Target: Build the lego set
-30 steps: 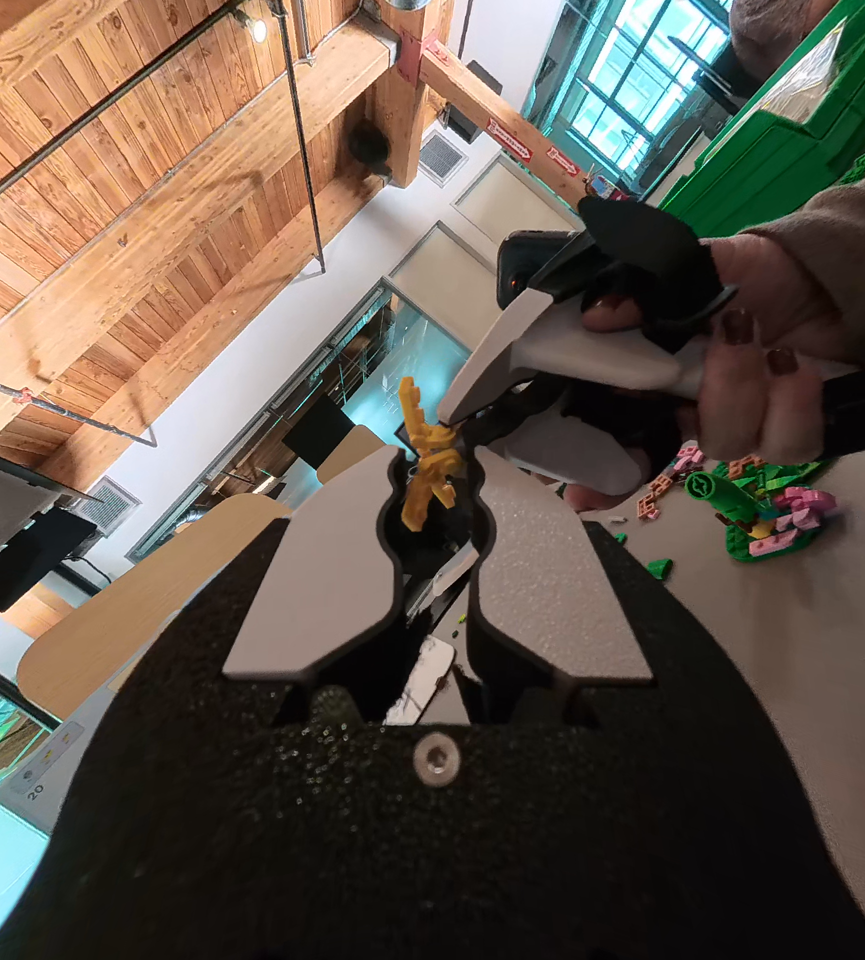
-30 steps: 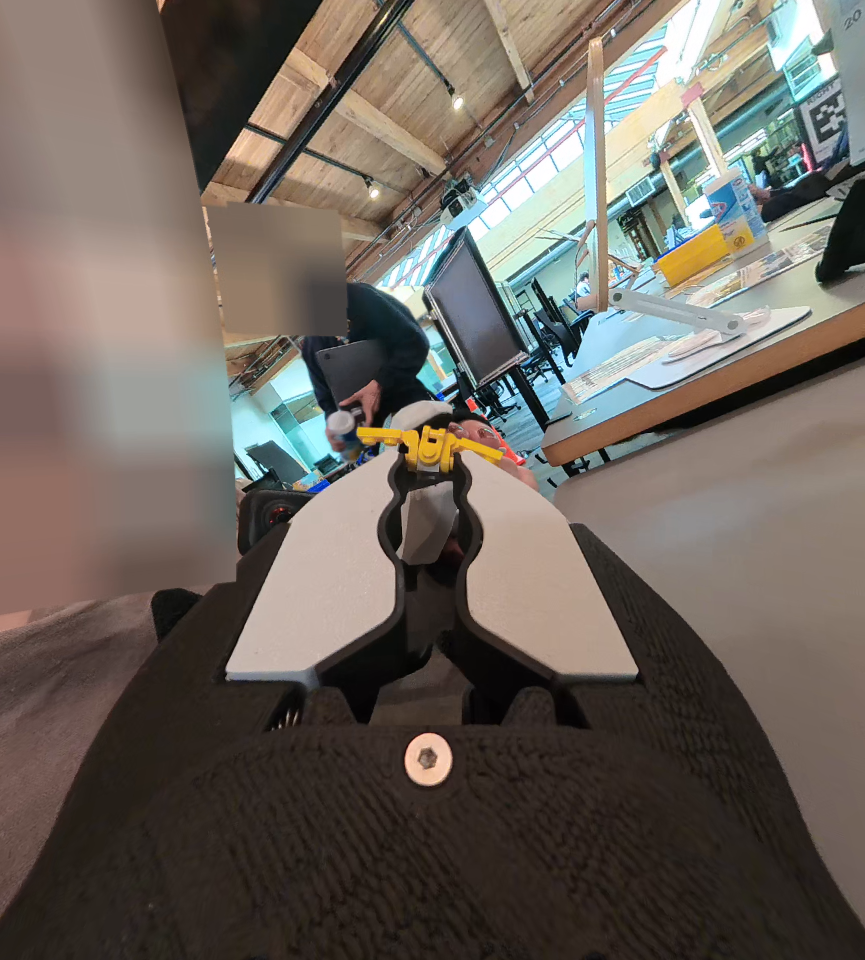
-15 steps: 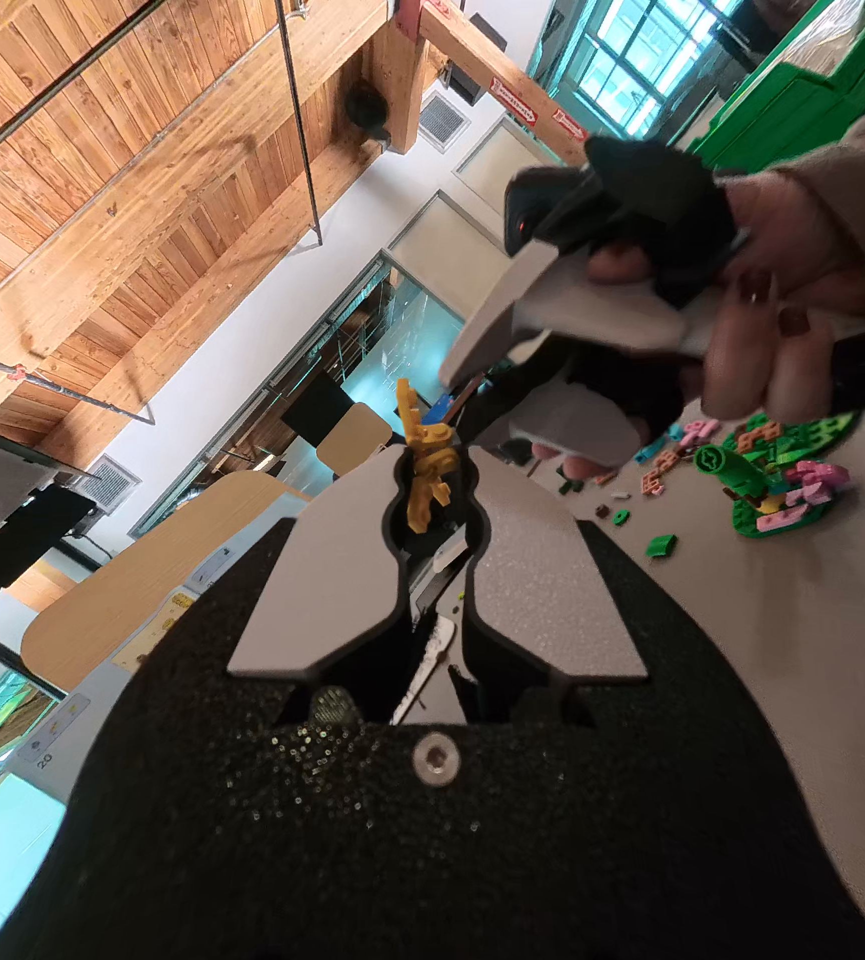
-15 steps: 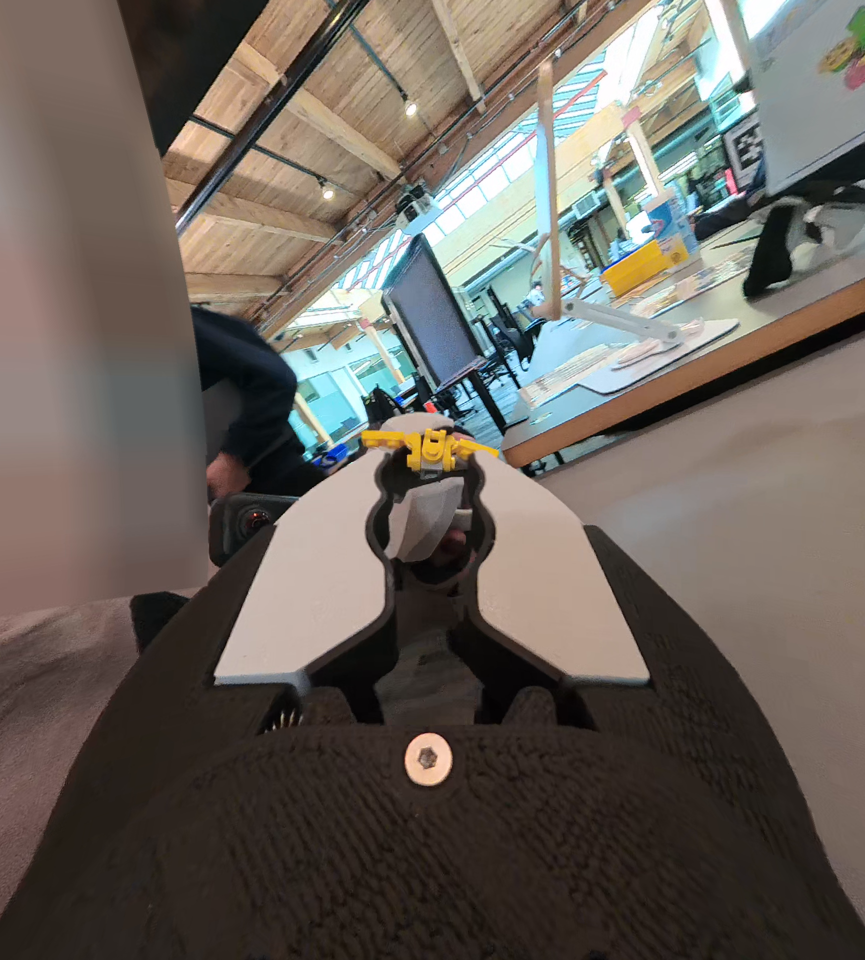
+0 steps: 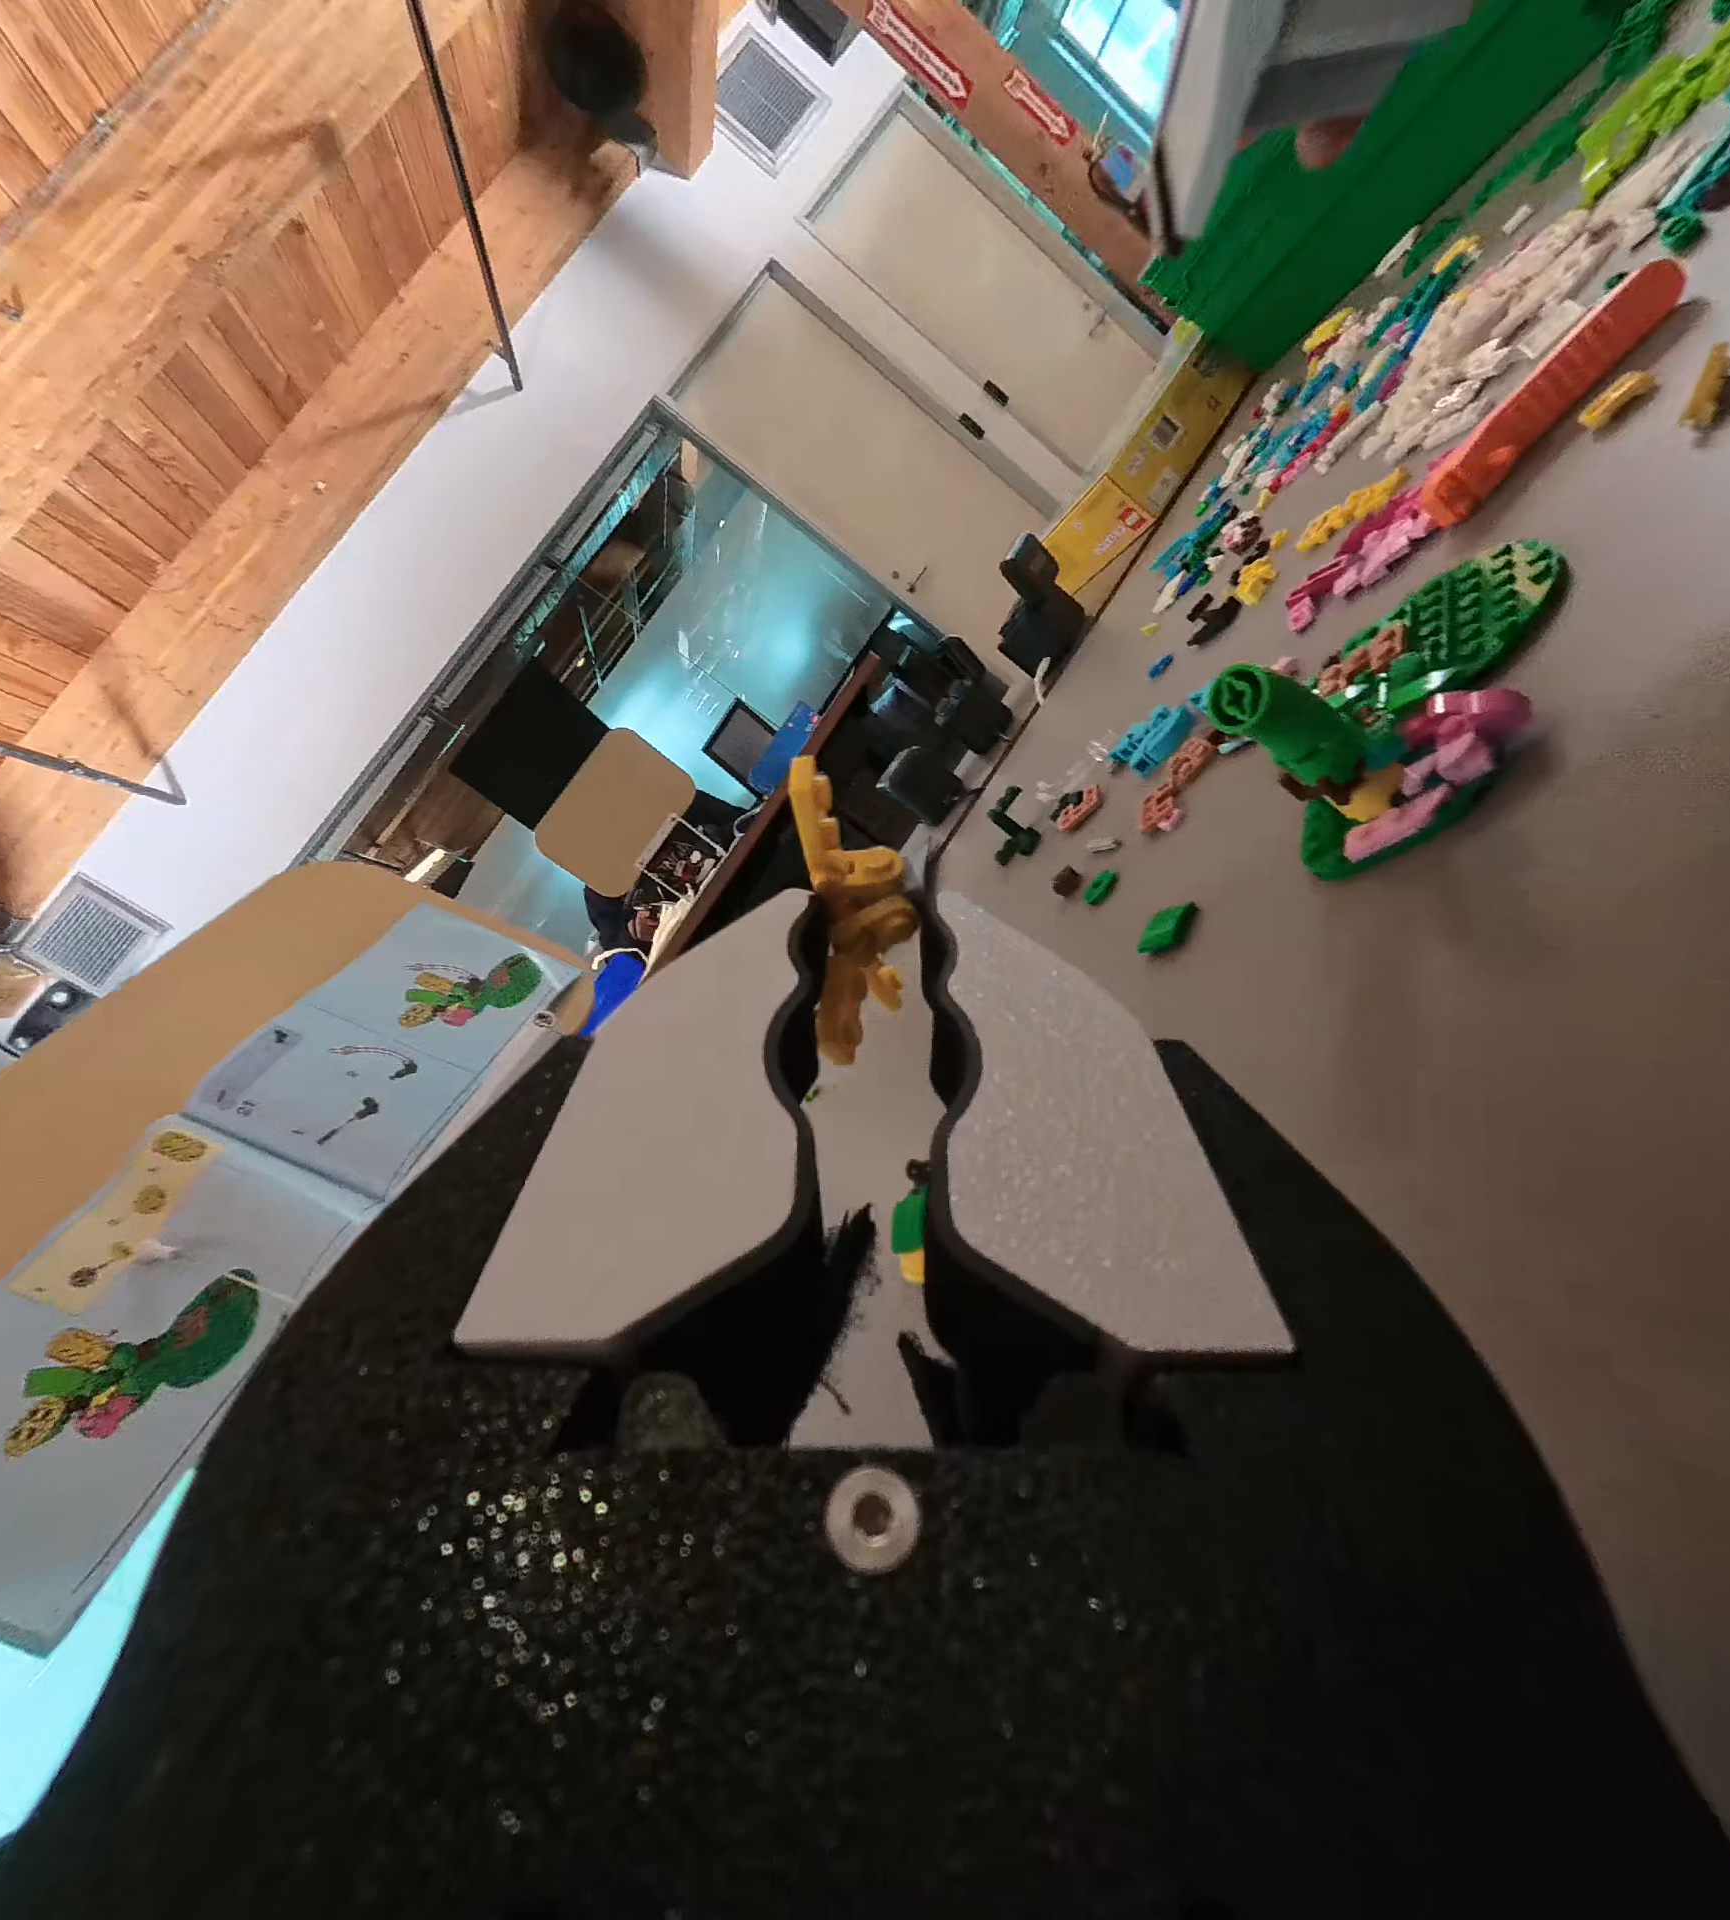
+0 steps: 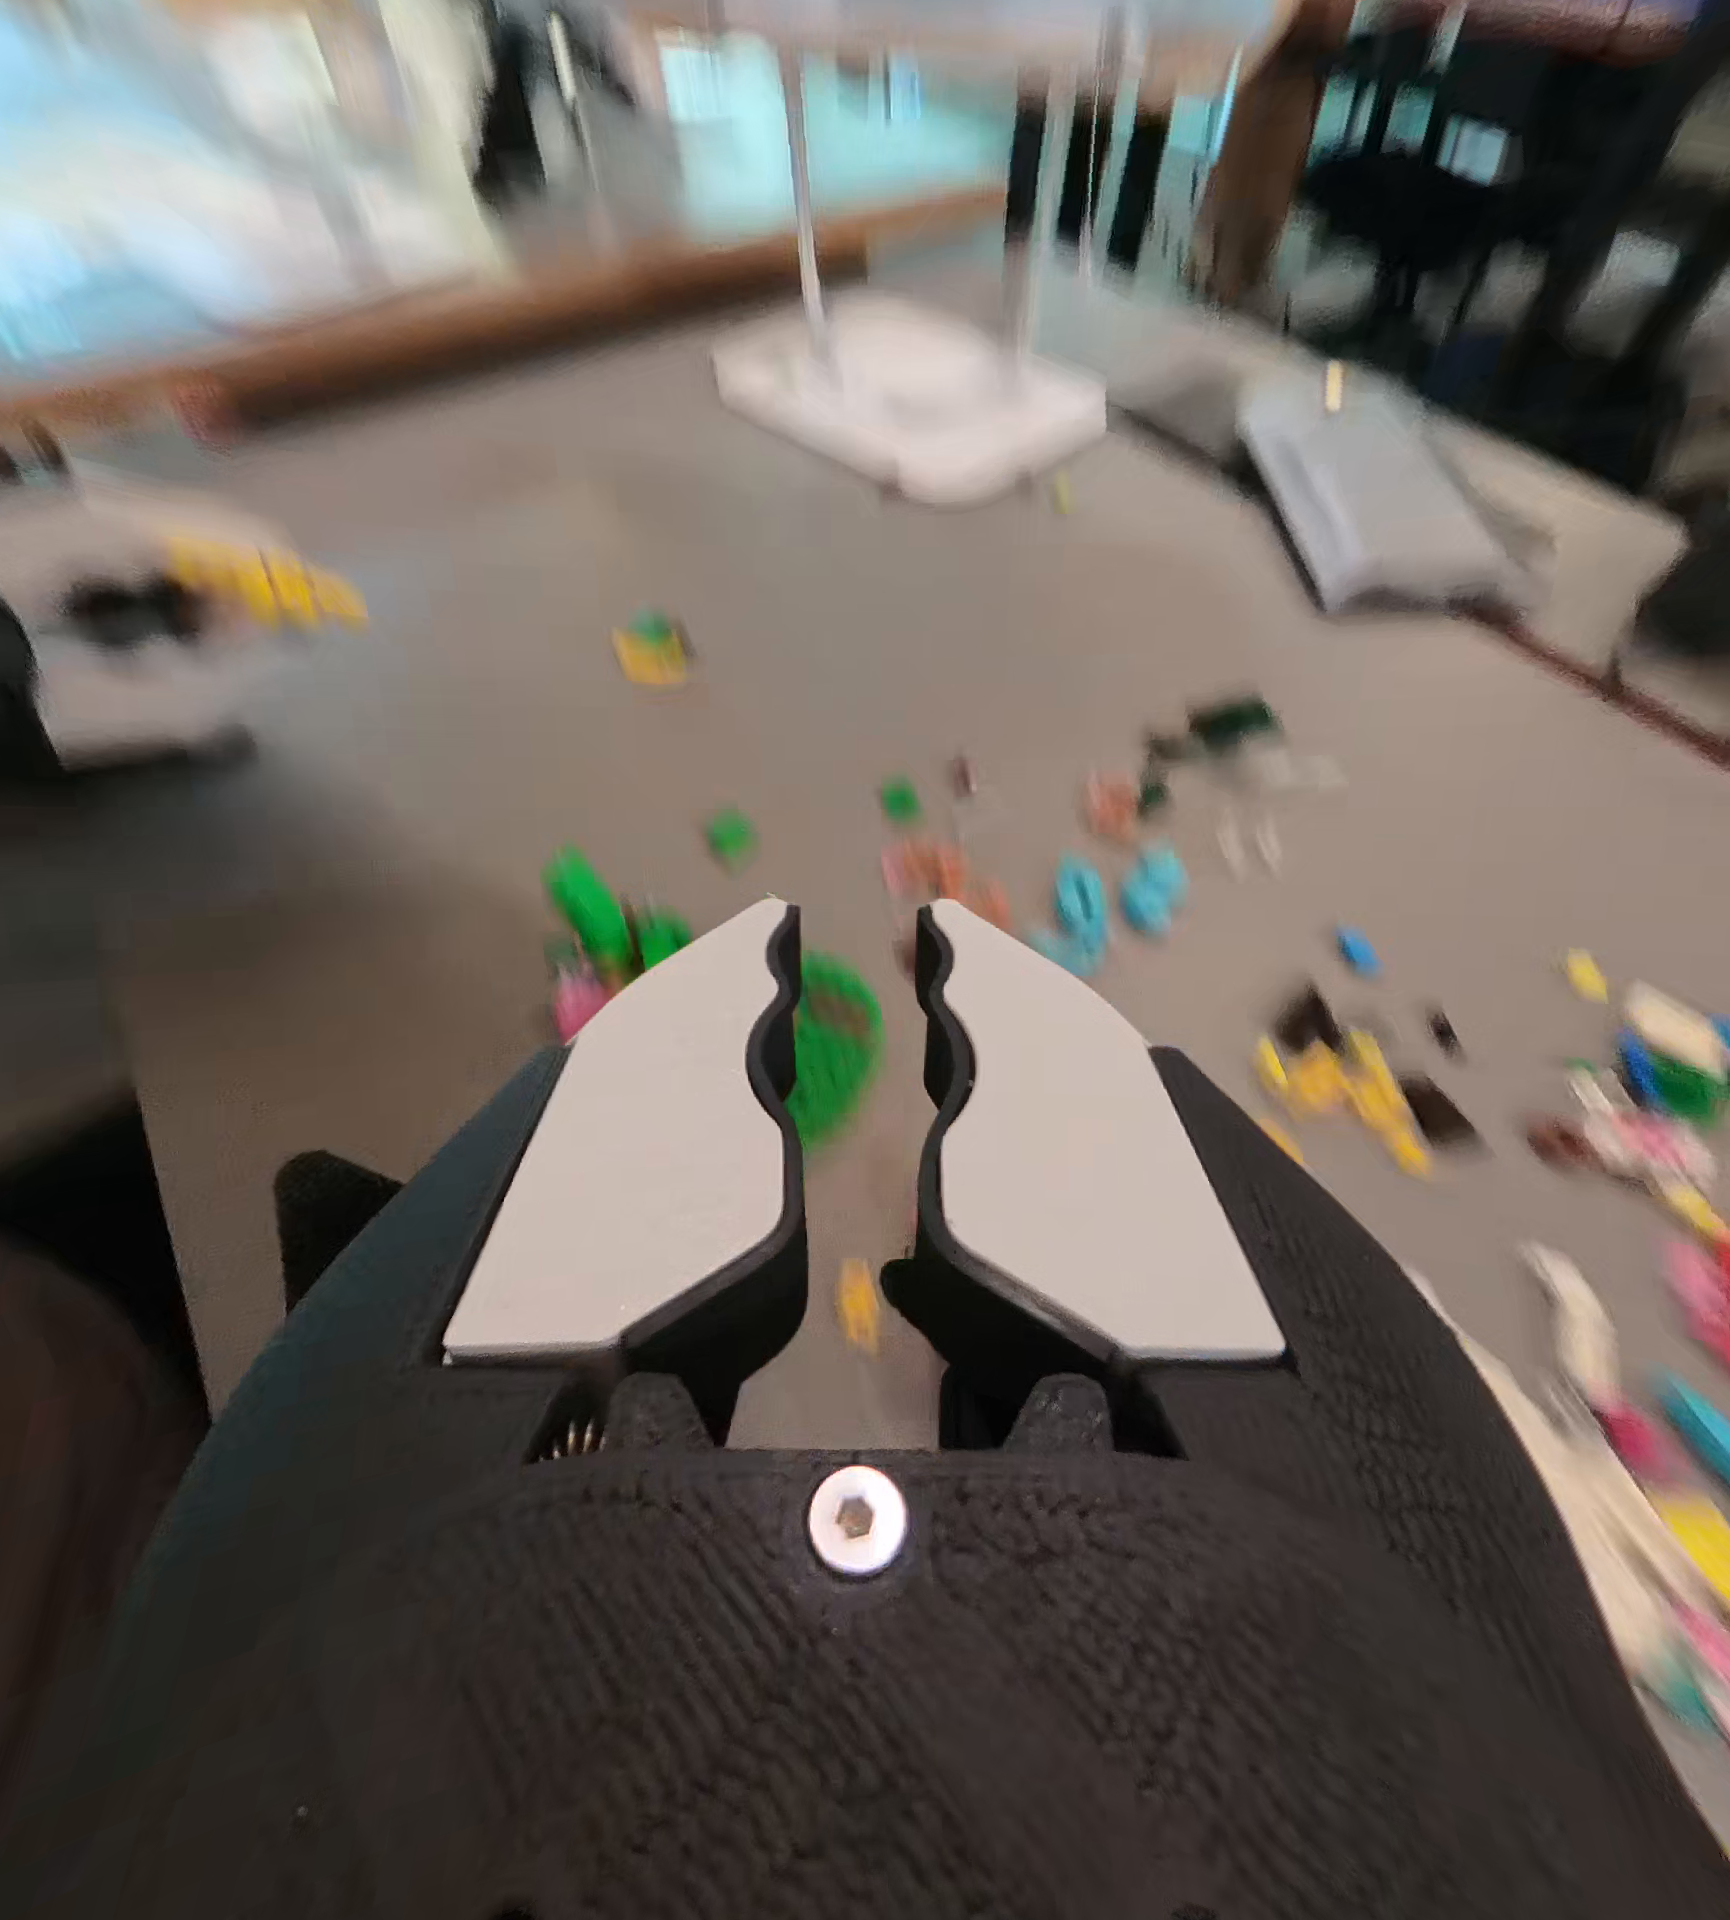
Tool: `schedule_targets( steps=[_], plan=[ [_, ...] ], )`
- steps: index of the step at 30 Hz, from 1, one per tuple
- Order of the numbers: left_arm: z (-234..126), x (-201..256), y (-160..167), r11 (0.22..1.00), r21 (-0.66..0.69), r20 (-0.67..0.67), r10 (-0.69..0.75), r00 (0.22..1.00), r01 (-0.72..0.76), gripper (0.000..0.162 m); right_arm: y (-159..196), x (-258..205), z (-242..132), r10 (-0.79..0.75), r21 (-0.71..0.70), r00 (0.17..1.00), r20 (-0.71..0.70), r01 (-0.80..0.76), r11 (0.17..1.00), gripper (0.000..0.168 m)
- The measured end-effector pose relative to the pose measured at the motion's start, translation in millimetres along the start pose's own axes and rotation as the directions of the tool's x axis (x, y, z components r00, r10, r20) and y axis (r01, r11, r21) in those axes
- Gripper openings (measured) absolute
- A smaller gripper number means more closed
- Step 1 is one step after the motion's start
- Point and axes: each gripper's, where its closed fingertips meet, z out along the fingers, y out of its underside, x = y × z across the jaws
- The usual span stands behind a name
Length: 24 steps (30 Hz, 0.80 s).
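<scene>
My left gripper (image 5: pixel 861 914) is shut on a yellow branched lego piece (image 5: pixel 848 914) and holds it up above the grey table. Past it on the table stands the partly built model (image 5: pixel 1360 769): a green round base with a green stem and pink pieces. My right gripper (image 6: pixel 853 914) is open and empty, pointing down at the table. The right wrist view is blurred by motion. The green model (image 6: pixel 819 1029) shows just beyond and between its fingers (image 6: pixel 663 1132).
Loose bricks in many colours (image 5: pixel 1360 416) and an orange tool (image 5: pixel 1557 395) lie across the far table. A green box (image 5: pixel 1360 187) stands behind them. An instruction booklet (image 5: pixel 217 1164) lies at the left. More bricks (image 6: pixel 1463 1091) and a white stand base (image 6: pixel 902 416) show in the right wrist view.
My right gripper has let go of the yellow piece, opened, and swung away down toward the table. My left gripper still holds the yellow piece.
</scene>
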Motion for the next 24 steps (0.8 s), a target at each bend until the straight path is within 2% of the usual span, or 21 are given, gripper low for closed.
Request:
schedule_targets(
  steps=[3,6,10,13,18,22,24],
  plan=[
    [1,3,-1,1.0,0.004,0.006,0.03,1.0,-0.03,0.017,45,8,-23,-0.006,-0.199,1.0,-0.006,0.005,0.98,0.019],
    [2,8,-2,0.999,0.009,-0.014,0.033,0.999,-0.033,0.017,75,-13,-29,-0.033,-0.31,0.994,0.104,0.064,0.949,0.017],
    [-1,21,-12,0.996,0.07,-0.076,0.069,0.995,-0.063,0.017,112,-35,-20,-0.111,-0.468,0.967,0.227,0.209,0.859,0.021],
    [-3,29,-17,0.991,0.102,-0.115,0.095,0.989,-0.083,0.017,124,-38,-8,-0.17,-0.493,0.944,0.283,0.295,0.818,0.026],
    [-2,33,-15,0.992,0.099,-0.14,0.091,0.986,-0.078,0.017,126,-36,0,-0.372,-0.498,0.862,0.343,0.503,0.707,0.024],
    [-2,33,-15,0.993,0.096,-0.146,0.082,0.986,-0.069,0.017,130,-36,0,-0.518,-0.526,0.73,0.446,0.682,0.508,0.02],
    [-2,34,-15,0.993,0.097,-0.152,0.08,0.985,-0.066,0.017,131,-38,1,-0.497,-0.533,0.706,0.505,0.708,0.463,0.019]
  ],
)
